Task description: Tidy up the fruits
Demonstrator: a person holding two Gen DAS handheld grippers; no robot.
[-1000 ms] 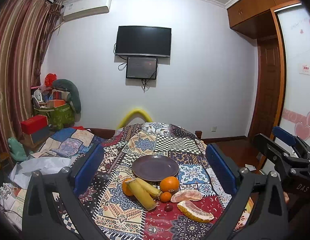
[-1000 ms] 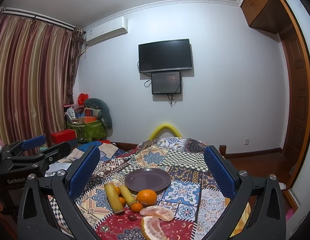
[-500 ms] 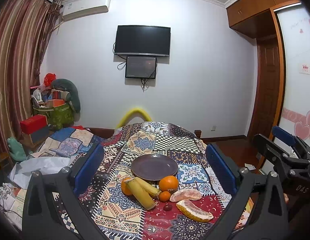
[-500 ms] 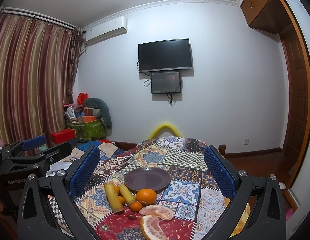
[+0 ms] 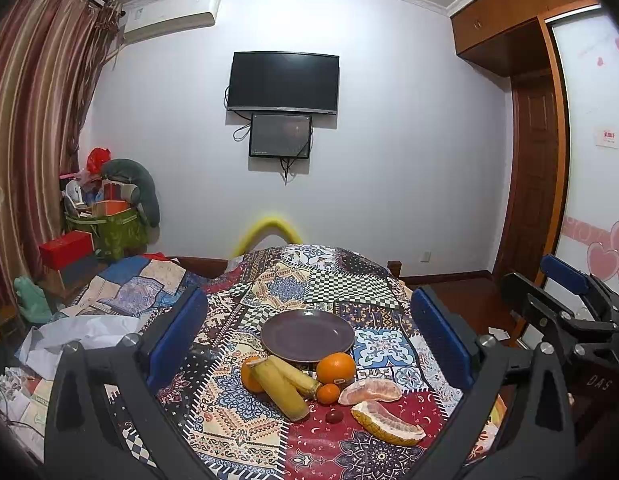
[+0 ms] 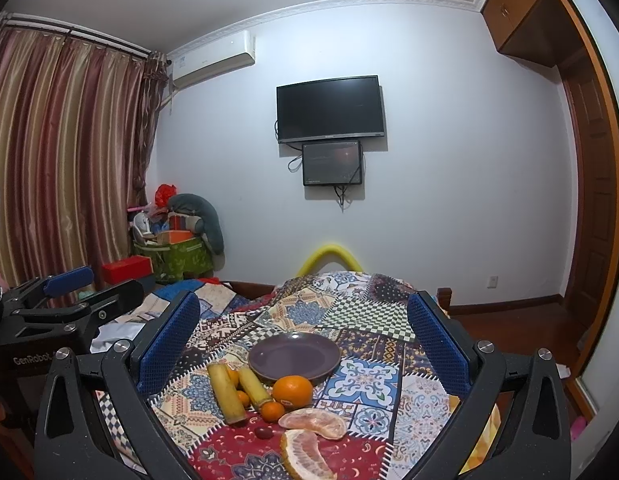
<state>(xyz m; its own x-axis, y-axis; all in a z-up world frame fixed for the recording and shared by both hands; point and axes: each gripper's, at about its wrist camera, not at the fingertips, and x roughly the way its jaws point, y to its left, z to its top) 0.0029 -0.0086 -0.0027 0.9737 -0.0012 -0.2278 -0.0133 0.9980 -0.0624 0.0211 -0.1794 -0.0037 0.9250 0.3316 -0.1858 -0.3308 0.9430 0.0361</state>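
Observation:
An empty dark purple plate [image 5: 308, 335] [image 6: 294, 357] sits on a patchwork tablecloth. In front of it lie two yellow sugarcane pieces [image 5: 279, 387] [image 6: 226, 393], a large orange [image 5: 336, 368] [image 6: 292, 391], a second orange behind the canes [image 5: 248, 376], a small tangerine [image 5: 328, 393] [image 6: 272, 410], a dark date [image 5: 334, 416] [image 6: 263, 432] and two pomelo pieces [image 5: 387, 423] [image 6: 312, 423]. My left gripper [image 5: 309, 344] is open and empty, above and short of the fruit. My right gripper [image 6: 303, 352] is open and empty too, likewise held back from the fruit.
The table's patchwork cloth [image 5: 309, 280] ends near a white wall with a TV [image 5: 283, 82]. Boxes and bags [image 5: 105, 224] pile up at the left by the curtain. A wooden door [image 5: 537, 184] stands at the right. Each gripper shows in the other's view [image 5: 569, 312] [image 6: 49, 308].
Both views have shifted only slightly; the left wrist view has drifted a touch nearer the fruit. Both grippers stay open and no fruit has moved.

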